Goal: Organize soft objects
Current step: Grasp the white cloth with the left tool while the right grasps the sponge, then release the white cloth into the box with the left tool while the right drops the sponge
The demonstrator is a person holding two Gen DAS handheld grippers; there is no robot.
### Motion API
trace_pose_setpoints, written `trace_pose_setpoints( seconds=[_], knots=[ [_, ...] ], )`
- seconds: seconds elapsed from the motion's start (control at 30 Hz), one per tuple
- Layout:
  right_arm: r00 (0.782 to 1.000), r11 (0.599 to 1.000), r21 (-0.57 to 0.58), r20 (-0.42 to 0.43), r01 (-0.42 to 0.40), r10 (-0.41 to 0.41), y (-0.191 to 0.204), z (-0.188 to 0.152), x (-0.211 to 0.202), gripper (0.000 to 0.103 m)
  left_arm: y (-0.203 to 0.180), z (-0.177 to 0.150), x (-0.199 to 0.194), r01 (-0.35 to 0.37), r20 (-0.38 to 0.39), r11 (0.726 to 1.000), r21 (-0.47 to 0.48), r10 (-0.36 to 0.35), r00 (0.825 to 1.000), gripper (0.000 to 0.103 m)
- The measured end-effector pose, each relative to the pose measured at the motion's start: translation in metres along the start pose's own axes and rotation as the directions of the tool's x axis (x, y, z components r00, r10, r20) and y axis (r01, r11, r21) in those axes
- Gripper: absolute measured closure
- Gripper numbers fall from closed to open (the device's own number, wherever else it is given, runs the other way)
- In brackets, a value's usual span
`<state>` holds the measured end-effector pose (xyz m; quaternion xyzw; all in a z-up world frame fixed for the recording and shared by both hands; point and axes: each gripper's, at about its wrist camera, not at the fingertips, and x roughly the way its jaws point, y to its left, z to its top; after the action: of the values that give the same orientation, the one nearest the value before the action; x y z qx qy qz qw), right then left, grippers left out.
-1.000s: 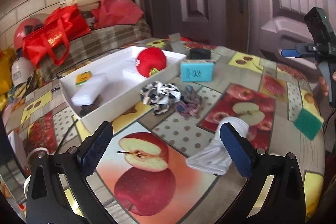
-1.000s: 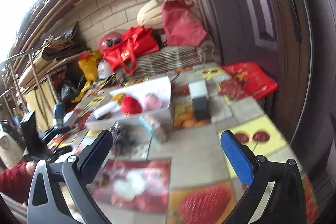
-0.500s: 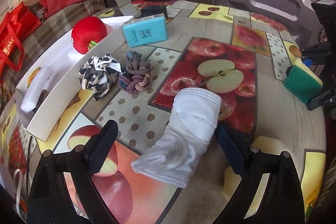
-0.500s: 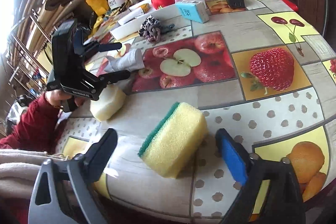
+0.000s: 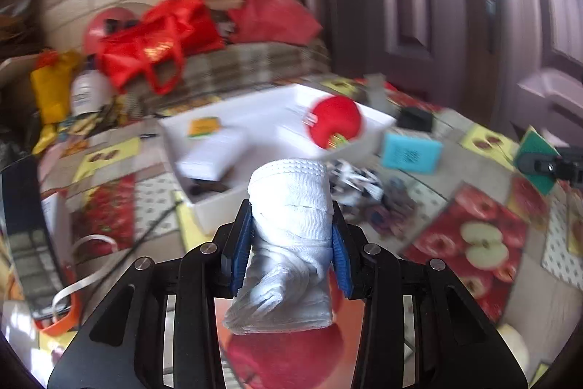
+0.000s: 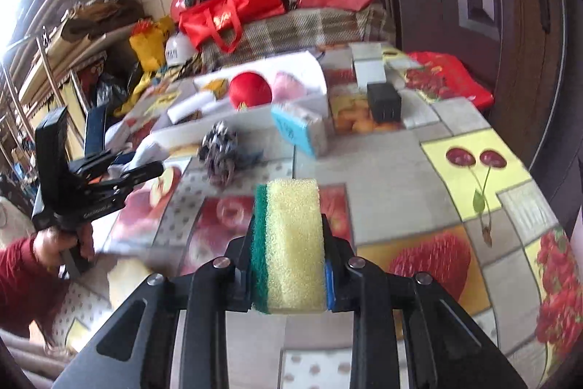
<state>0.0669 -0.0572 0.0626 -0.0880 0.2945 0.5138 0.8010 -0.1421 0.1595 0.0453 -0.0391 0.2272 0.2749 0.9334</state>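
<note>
While both tools are lifted off the fruit-patterned oilcloth table [image 6: 430, 177], each one carries a soft item. Nearest the left wrist camera, the left gripper [image 5: 291, 245] is clamped on a rolled white knitted sock [image 5: 291, 225]; its blue-padded jaws press the roll's middle from both sides, the ribbed cuff stands up beyond the fingertips and the crumpled toe end hangs down toward the lens. Nearest the right wrist camera, the right gripper [image 6: 288, 257] squeezes a yellow foam sponge with a green scouring layer [image 6: 289, 243], held on edge with the green side against the left jaw and the top rising past the fingertips.

Farther out on the table lie a black-and-white knotted fabric bundle [image 6: 218, 148] and, just beside it, a small dull blue-and-mauve knot of cloth [image 5: 386, 210]. Beyond them stands a light blue rectangular box [image 5: 410, 152], and next to it the white rectangular tray [image 5: 255, 104], which holds a red round plush ball [image 5: 335, 121] and a white flat packet [image 5: 215, 154].

Only the right wrist view shows a pink soft item [image 6: 288, 84] in the tray behind the ball, and the person's left hand [image 6: 62, 241] around the left tool's handle. The left wrist view is motion-blurred; it catches the sponge at its right edge.
</note>
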Motion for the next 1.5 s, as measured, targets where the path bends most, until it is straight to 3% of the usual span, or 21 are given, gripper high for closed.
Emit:
trace_pose_setpoints(
  seconds=[0.1, 0.17, 0.23, 0.43, 0.57, 0.87, 1.03, 1.3, 1.5],
  knots=[
    [0.993, 0.997, -0.037, 0.101, 0.064, -0.06, 0.003, 0.01, 0.025, 0.076, 0.013, 0.006, 0.008, -0.126, 0.017, 0.989, -0.074, 0.128, 0.992, 0.065],
    [0.992, 0.996, -0.046, 0.102, 0.082, -0.077, 0.007, 0.015, 0.047, 0.076, 0.018, 0.011, 0.018, -0.164, 0.015, 0.982, -0.094, 0.166, 0.986, 0.065],
    [0.994, 0.997, -0.031, 0.087, 0.068, -0.065, 0.01, 0.024, 0.061, 0.076, 0.019, 0.016, 0.03, -0.184, 0.009, 0.978, -0.1, 0.186, 0.983, 0.065],
    [0.98, 0.986, -0.138, 0.189, 0.095, -0.068, 0.041, 0.046, 0.082, 0.075, 0.02, 0.025, 0.056, -0.217, -0.01, 0.969, -0.114, 0.218, 0.976, 0.065],
    [0.982, 0.988, -0.14, 0.186, 0.07, -0.043, 0.049, 0.063, 0.108, 0.075, 0.022, 0.028, 0.066, -0.232, -0.031, 0.964, -0.134, 0.23, 0.973, 0.065],
    [0.996, 0.982, -0.186, 0.09, 0.01, 0.007, 0.071, 0.087, 0.16, 0.075, 0.034, 0.038, 0.096, -0.257, -0.101, 0.952, -0.165, 0.243, 0.965, 0.065],
    [0.998, 0.984, -0.175, 0.059, 0.026, -0.016, 0.075, 0.1, 0.185, 0.076, 0.039, 0.047, 0.117, -0.284, -0.129, 0.945, -0.164, 0.265, 0.956, 0.065],
    [0.996, 0.996, -0.055, 0.061, 0.067, -0.064, 0.06, 0.123, 0.213, 0.076, 0.045, 0.058, 0.14, -0.341, -0.129, 0.928, -0.149, 0.324, 0.937, 0.065],
    [0.992, 0.991, -0.082, 0.079, 0.101, -0.095, 0.07, 0.128, 0.219, 0.074, 0.046, 0.062, 0.146, -0.36, -0.12, 0.922, -0.144, 0.345, 0.931, 0.064]
  ],
)
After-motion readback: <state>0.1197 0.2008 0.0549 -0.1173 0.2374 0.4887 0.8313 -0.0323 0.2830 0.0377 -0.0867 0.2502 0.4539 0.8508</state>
